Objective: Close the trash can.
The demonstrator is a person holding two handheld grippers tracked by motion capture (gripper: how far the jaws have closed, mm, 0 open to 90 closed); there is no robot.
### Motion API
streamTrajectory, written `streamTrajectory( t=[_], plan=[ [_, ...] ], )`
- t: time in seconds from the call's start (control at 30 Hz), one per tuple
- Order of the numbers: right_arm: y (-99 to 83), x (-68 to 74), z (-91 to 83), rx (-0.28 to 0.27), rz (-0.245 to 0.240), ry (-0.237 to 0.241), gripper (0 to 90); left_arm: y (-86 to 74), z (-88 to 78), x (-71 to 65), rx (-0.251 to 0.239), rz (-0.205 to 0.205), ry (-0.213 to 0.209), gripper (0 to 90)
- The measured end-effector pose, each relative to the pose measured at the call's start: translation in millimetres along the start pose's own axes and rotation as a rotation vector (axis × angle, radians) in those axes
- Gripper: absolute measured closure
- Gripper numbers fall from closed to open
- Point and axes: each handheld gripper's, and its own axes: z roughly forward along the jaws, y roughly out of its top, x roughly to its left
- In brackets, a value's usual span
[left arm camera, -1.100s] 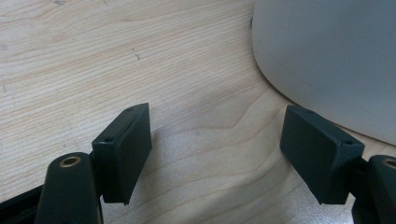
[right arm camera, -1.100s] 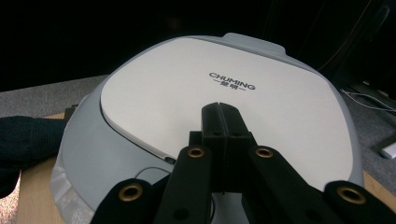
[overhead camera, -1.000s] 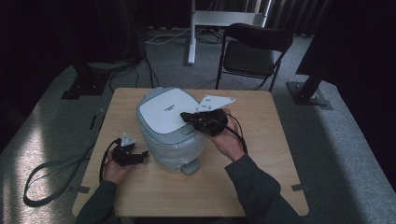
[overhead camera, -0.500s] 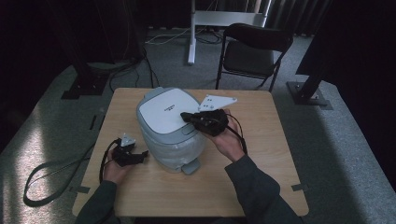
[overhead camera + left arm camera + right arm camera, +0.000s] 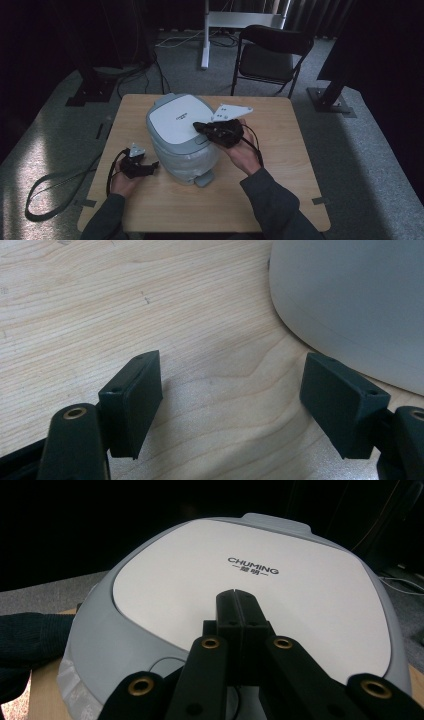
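A white and grey rice cooker (image 5: 181,137) with its lid down stands in the middle of the wooden table (image 5: 280,185). My right gripper (image 5: 199,125) is shut with nothing between its jaws, its tips over the near edge of the cooker's lid (image 5: 240,580), which bears the word CHUMING. My left gripper (image 5: 153,165) rests low on the table just left of the cooker's base (image 5: 350,300). Its jaws stand wide open with bare wood between them, and the right jaw is close beside the cooker's wall.
A black folding chair (image 5: 272,52) stands behind the table's far edge. Cables trail off the table's left side onto the grey carpet (image 5: 55,185). A white stand's foot (image 5: 240,20) is at the back. A dark sleeve (image 5: 30,630) shows left of the cooker.
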Motion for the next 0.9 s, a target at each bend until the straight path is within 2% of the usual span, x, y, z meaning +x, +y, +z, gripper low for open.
streamTrajectory(
  t=[0.2,0.27,0.4,0.57,0.9],
  plan=[
    [6.5,0.9,0.4,0.039,-0.031,-0.009,90.0,0.1,0.1,0.1,0.000,0.000,-0.001,25.2],
    [7.3,0.9,1.8,0.034,-0.039,-0.013,90.0,0.1,0.1,0.1,0.000,0.000,-0.001,25.2],
    [8.6,-0.9,2.5,0.018,-0.027,-0.024,90.0,0.1,0.1,0.2,0.000,0.001,-0.002,25.2],
    [10.1,-2.8,-1.1,0.015,-0.038,-0.051,89.8,0.1,0.1,0.2,0.000,0.001,-0.002,25.2],
    [7.4,-18.2,-15.7,0.005,-0.008,-0.116,88.8,0.2,0.2,0.2,0.000,0.000,-0.003,25.2]
  ],
)
